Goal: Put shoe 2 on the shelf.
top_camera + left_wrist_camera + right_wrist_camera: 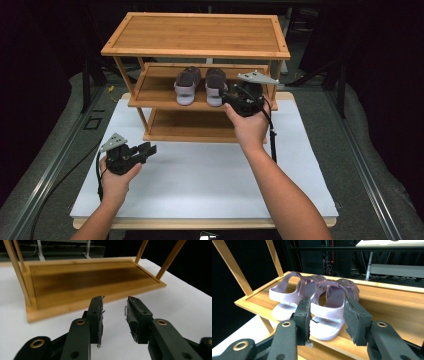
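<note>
A pair of lilac sandals stands side by side on the middle shelf of a three-tier bamboo shoe rack (195,35), the left sandal (186,86) beside the right sandal (215,86). My right gripper (227,95) is at the front edge of that shelf, just off the right sandal's heel. In the right gripper view its jaws (327,301) stand open, framing the right sandal (328,312) without pressing on it; the left sandal (284,297) sits beside it. My left gripper (150,148) hovers over the white tabletop in front of the rack, open (114,305) with nothing between its pads.
The rack's bottom shelf (87,280) lies bare ahead of the left gripper. The rack stands at the back of the white table top (210,175). Its slanted posts (233,267) frame the shelves. Dark floor and metal rails surround the table.
</note>
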Tool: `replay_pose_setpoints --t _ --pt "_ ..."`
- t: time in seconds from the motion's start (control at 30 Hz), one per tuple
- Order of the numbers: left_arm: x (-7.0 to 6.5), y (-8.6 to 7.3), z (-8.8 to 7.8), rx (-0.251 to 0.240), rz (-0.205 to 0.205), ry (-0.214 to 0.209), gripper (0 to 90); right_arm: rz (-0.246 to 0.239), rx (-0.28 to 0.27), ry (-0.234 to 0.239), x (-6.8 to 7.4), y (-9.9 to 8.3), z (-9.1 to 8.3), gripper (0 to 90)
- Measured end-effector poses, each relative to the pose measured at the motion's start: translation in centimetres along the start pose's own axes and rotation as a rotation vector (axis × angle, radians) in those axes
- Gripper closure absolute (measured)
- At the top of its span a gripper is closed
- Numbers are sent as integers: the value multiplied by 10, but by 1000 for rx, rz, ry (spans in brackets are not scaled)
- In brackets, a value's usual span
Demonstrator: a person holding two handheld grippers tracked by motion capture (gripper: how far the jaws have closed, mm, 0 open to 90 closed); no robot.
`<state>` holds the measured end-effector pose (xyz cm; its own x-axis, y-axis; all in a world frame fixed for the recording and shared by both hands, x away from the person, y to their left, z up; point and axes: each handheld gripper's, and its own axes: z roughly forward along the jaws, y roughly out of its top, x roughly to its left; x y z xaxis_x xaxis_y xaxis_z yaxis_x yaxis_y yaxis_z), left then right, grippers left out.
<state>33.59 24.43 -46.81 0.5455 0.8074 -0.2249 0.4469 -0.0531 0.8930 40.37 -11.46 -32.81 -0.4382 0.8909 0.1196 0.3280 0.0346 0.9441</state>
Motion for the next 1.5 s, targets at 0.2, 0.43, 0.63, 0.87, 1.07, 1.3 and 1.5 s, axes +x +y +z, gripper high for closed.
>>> replay_pose_setpoints --t 0.2,0.43,0.63,0.87,1.07,1.3,1.5 --pt "6 52 15 -12 24 23 740 -25 27 -23 -9 -7 -3 621" --pt "4 99 30 -55 20 58 807 -44 31 -38 -16 -14 5 712" --pt "4 131 55 -46 15 86 893 -34 50 -52 -21 -18 18 830" --pt "6 144 81 -20 3 139 897 9 80 -109 -33 -20 39 879" --pt "10 147 95 5 -21 135 899 43 113 -100 -40 -20 52 888" --pt "8 151 104 12 -73 111 899 62 134 -93 -38 -24 63 896" --pt "3 154 110 41 -48 116 900 57 144 -85 -31 -26 67 900"
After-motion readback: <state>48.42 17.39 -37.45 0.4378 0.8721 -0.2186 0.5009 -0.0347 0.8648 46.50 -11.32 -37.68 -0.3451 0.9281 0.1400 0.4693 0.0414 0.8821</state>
